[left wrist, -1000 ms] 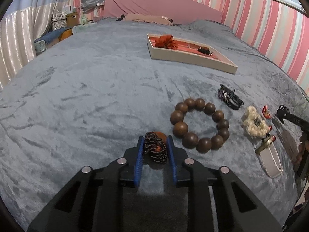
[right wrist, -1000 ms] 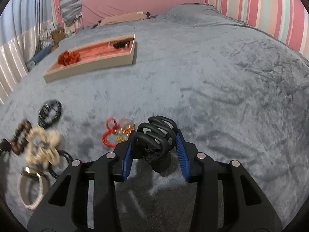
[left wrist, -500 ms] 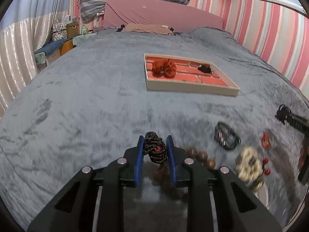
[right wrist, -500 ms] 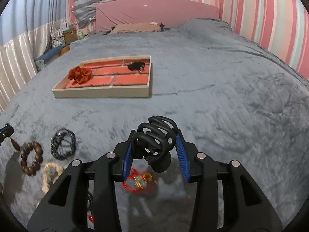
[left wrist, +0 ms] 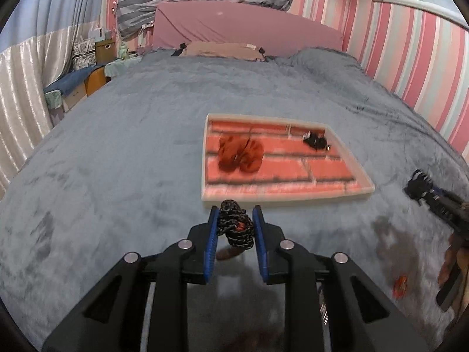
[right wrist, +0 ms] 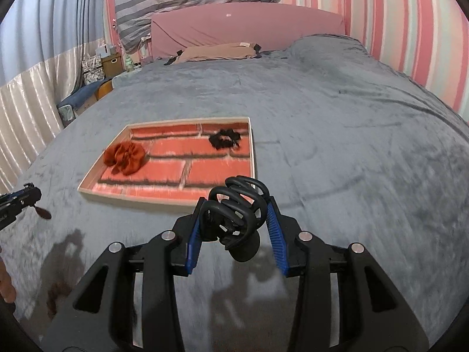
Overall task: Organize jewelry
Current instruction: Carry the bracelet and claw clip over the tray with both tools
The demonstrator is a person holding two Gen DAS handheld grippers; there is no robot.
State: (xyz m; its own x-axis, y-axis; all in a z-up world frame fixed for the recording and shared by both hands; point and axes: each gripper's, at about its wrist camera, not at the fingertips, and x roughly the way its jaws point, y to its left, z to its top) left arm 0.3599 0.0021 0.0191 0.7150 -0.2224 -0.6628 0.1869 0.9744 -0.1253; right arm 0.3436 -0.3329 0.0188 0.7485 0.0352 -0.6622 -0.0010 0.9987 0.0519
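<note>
2 grippers were loaded at this moment. The left gripper (left wrist: 236,228) was clenched on a braided cord bracelet (left wrist: 235,226), dark with red flecks, with a brown bead hanging below the blue pads. The right gripper (right wrist: 234,220) was clenched on a black claw hair clip (right wrist: 236,206), its teeth standing up above the fingertips.

Both were held above the grey bed cover (left wrist: 117,152), short of the near edge of the tray (left wrist: 287,198). The tray, lined with a red brick print, lay toward the middle of the bed. It held 2 items: a rust-red scrunchie (left wrist: 240,154) in its left half and a small black hair tie (left wrist: 315,141) near the far right corner. In the left wrist view the right gripper showed at the right edge, beside the tray's near right corner.

Judged step: carrying both pieces to the tray for placing. To do it well:
- clear the near rim before lowering, since the dangling bead could catch on it;
- set the bracelet on bare lining at the near left, apart from the scrunchie;
- set the clip toward the near right, clear of the hair tie;
- lower until each piece is close to the lining, then release, so nothing bounces out;
- keep the 2 grippers apart over the tray.

A small red item (left wrist: 400,286) lay on the cover at the lower right, blurred.
</note>
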